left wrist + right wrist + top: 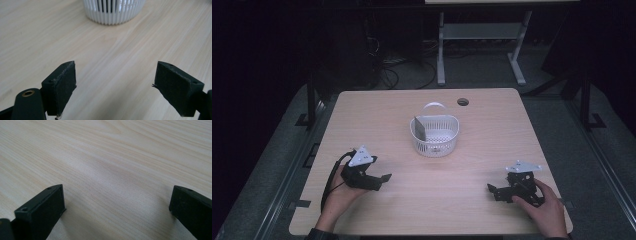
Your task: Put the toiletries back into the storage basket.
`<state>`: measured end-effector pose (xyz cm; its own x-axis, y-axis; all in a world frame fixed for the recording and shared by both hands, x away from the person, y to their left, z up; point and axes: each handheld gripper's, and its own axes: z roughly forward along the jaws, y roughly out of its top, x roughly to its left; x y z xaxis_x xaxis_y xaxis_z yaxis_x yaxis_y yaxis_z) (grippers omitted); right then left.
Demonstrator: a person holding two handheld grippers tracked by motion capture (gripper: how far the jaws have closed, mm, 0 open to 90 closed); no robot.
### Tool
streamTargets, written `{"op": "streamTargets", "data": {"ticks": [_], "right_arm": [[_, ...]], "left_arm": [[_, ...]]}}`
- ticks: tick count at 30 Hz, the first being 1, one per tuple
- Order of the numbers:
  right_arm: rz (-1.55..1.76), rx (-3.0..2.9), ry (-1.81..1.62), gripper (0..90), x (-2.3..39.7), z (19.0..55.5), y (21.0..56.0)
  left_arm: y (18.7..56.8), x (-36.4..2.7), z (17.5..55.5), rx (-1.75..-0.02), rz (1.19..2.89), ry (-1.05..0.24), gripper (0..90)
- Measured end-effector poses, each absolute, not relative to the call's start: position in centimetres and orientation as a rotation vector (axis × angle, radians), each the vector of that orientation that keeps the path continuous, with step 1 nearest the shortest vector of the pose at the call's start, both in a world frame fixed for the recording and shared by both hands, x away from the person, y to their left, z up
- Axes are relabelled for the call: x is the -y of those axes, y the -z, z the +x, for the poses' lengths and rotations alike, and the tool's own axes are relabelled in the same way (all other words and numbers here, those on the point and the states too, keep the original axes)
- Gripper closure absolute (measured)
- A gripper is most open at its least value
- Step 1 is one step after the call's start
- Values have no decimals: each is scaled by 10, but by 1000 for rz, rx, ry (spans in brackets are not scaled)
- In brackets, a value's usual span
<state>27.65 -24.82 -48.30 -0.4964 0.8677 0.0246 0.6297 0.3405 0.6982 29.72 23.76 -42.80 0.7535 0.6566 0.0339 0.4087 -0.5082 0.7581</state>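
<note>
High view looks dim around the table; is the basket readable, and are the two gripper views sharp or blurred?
High view: surroundings dark, table evenly lit, white basket clear, the grey piece inside it small. Left gripper view: wood grain sharp, basket at the top edge slightly soft, left hand-held gripper open. Right gripper view: right hand-held gripper open, near jaws soft, faint shadows beside them.

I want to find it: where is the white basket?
In the high view, the white basket sits mid-table, just before the round hole, beyond both tools; the left gripper view shows it ahead.

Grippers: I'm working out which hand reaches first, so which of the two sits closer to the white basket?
The left gripper: the white basket appears just ahead of its open jaws, while the right gripper faces bare table.
</note>
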Motion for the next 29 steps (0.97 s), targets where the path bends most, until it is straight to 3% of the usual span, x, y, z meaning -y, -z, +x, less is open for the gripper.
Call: {"op": "streamTargets", "data": {"ticks": [14, 29], "right_arm": [[1329, -2257, -939, 0, 248, 276, 483], [1326, -2260, -937, 0, 248, 276, 483]], "left_arm": [[459, -271, 274, -930, 2187, -416, 138], [475, -285, 268, -947, 2176, -415, 127]]}}
